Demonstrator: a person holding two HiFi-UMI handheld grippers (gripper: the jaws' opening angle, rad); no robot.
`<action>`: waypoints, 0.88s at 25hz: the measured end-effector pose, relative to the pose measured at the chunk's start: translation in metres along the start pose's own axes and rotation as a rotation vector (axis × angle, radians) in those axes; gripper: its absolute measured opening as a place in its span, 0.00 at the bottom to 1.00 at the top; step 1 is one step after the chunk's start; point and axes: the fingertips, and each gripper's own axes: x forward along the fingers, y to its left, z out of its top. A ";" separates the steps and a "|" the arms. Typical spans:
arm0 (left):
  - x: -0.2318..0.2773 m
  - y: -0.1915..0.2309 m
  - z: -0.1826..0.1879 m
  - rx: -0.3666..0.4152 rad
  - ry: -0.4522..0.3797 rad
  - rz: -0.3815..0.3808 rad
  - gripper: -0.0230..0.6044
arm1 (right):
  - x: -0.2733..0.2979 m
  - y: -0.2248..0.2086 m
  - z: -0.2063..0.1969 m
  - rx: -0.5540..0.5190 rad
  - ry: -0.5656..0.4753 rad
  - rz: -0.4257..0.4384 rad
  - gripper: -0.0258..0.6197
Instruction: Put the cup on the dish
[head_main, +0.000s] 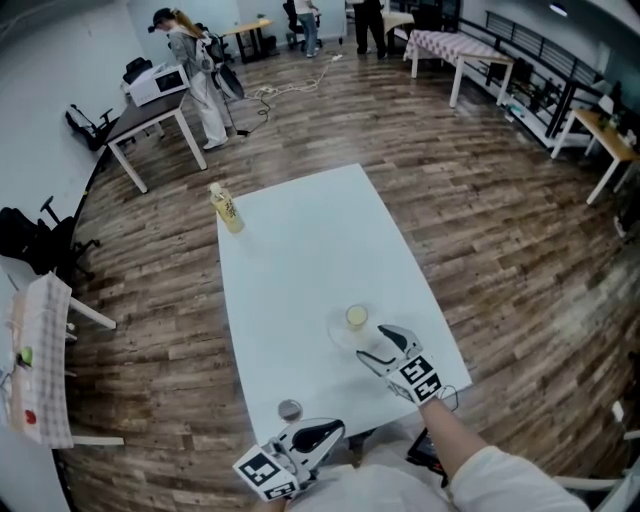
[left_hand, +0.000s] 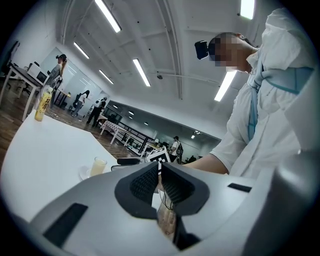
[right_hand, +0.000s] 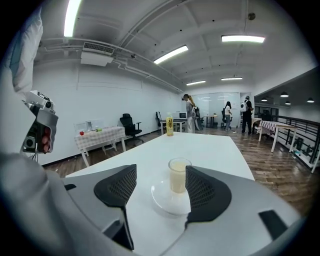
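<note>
Cup (head_main: 356, 318) stands upright on the dish (head_main: 341, 335), toward the near right part of the white bench (head_main: 300, 260). Cup is clear and holds a pale yellowish liquid, filled most of the way up. Dish is shallow, round, and carries nothing else.

Right hand-held gripper (right_hand: 160, 176): released, jaws wide apart. It points at the cup from just short of the dish and touches neither.

Left hand-held gripper (left_hand: 160, 172): clenched, pads drawn together with nothing between them. It is held off the near edge of the bench, well apart from the cup.

Yellow-labelled bottle (head_main: 228, 210) stands upright at the far left corner; contents not readable.

Small round grey object (head_main: 290, 409) lies near the front edge, identity unclear.
</note>
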 end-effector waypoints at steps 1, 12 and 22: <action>0.001 0.000 0.001 0.003 -0.003 -0.002 0.07 | -0.004 0.004 0.004 -0.005 -0.012 0.006 0.54; 0.001 -0.004 0.010 0.031 -0.014 -0.043 0.07 | -0.048 0.033 0.010 -0.052 -0.071 -0.011 0.27; 0.000 -0.002 0.017 0.062 -0.026 -0.066 0.07 | -0.085 0.072 0.032 -0.024 -0.158 0.017 0.10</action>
